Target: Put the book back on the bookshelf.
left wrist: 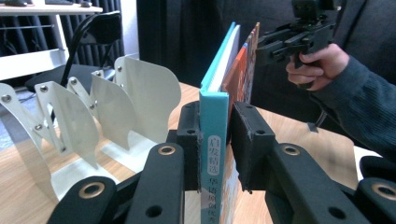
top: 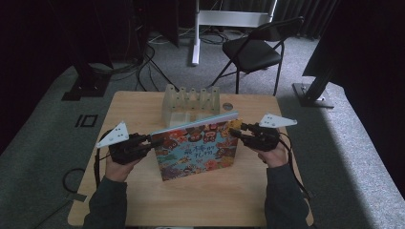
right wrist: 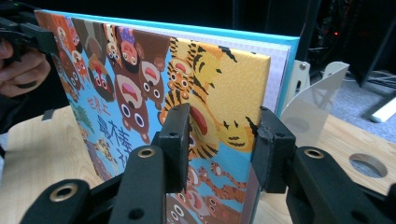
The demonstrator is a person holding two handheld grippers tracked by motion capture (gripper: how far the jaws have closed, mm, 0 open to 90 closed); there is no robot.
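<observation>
A thin hardcover picture book (top: pixel 198 148) with a colourful animal cover is held upright just in front of the white metal divider rack (top: pixel 190 104), clamped at its spine by the left gripper (top: pixel 152 142). Its opposite edge lies between the right gripper's (top: pixel 235 131) jaws; contact cannot be told.

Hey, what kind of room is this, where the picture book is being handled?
Probably a lab or recording studio, not a home: black curtains around the space, cables trailing over grey carpet, and a lone folding chair behind a small wooden table.
</observation>
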